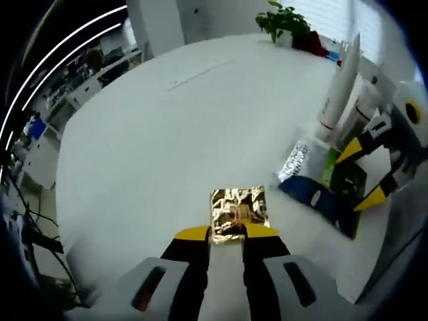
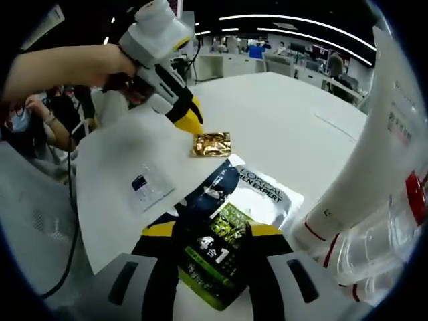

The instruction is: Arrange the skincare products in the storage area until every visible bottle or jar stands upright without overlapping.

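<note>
Tall tube (image 2: 384, 154) flanks pouch (image 2: 227, 231) — touching.

Crinkled gold foil sachet (image 1: 239, 214) shiny, mottled amber. Flat sample pouch (image 2: 231, 231): navy, white lettering, green panel. Tall white tube (image 1: 338, 85), thin red bands near cap. Left hand-held gripper (image 1: 226, 233) black, yellow-tipped; right hand-held gripper (image 2: 212, 231) likewise. Round matte surface (image 1: 167, 140) white.

Round white table (image 1: 167, 127), broad bare top. Potted green plant (image 1: 283, 20) at its far edge, bright window (image 1: 334, 17) behind. Left: desks (image 1: 100, 73) with clutter, ceiling strip lights (image 1: 60, 50). Right gripper view: dim open office, strip lights (image 2: 294, 23) overhead, people at far desks (image 2: 267, 57).
</note>
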`<action>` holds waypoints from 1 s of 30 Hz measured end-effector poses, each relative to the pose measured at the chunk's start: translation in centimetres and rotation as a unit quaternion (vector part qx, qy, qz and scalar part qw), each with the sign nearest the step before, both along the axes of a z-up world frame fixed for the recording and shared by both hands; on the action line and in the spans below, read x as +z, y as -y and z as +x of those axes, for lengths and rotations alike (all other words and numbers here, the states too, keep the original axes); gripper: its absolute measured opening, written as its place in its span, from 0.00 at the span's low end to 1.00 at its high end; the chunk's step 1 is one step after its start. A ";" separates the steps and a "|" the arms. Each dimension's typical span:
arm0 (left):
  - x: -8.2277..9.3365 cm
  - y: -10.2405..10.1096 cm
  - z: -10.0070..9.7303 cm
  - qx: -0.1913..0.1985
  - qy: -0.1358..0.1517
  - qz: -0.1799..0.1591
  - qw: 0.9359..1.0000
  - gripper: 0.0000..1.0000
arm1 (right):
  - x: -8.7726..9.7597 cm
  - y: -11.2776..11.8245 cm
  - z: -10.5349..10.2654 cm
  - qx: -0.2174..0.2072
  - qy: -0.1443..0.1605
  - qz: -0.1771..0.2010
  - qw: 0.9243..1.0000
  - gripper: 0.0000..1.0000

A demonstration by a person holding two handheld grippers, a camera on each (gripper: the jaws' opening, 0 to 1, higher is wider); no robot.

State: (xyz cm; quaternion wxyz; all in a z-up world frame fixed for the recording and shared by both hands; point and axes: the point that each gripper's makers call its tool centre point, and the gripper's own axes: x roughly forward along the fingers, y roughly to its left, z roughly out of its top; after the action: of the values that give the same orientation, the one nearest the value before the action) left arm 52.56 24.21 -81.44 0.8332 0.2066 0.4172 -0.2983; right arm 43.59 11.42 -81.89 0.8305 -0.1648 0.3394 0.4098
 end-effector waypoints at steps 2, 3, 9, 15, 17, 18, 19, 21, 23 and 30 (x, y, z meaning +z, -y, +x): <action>-0.5 0.4 -0.4 -0.008 -0.002 0.007 1.000 0.37 | 0.0 0.2 -0.1 0.000 0.000 -0.001 1.000 0.41; -0.8 0.5 -0.6 -0.010 -0.003 0.009 1.000 0.41 | -0.1 0.3 -0.2 0.000 -0.001 0.000 1.000 0.41; -1.5 0.2 -0.6 -0.009 -0.008 0.015 1.000 0.48 | -0.2 0.8 -1.0 0.011 -0.001 -0.006 1.000 0.45; -1.8 0.1 -0.3 -0.020 -0.014 0.017 1.000 0.51 | 0.4 0.3 -1.7 0.019 0.000 0.020 1.000 0.53; -2.0 0.2 0.0 -0.028 -0.014 0.026 0.999 0.51 | 0.6 0.2 -2.0 0.023 0.001 0.024 0.999 0.56; -1.8 0.5 -0.2 -0.031 -0.015 0.027 0.999 0.51 | 0.6 0.2 -2.0 0.025 0.002 0.023 0.999 0.57; -1.7 0.5 0.0 -0.030 -0.015 0.025 0.999 0.50 | 0.6 0.2 -2.0 0.025 0.002 0.024 0.999 0.58; -1.8 0.6 0.0 -0.035 -0.023 0.020 0.999 0.48 | 0.6 0.1 -2.2 0.027 -0.001 0.026 0.999 0.59; -2.0 1.5 -0.7 -0.056 -0.039 0.002 0.998 0.40 | 0.8 0.0 -2.4 0.031 -0.001 0.030 0.999 0.60; -2.2 2.1 -1.3 -0.071 -0.054 -0.017 0.996 0.08 | 1.5 0.2 -2.6 0.032 -0.001 0.041 0.999 0.63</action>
State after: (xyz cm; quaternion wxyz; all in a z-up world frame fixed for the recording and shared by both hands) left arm 51.27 22.10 -83.65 0.7898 0.2054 0.4404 -0.3742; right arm 41.01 11.26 -80.36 0.8229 -0.1410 0.3177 0.4495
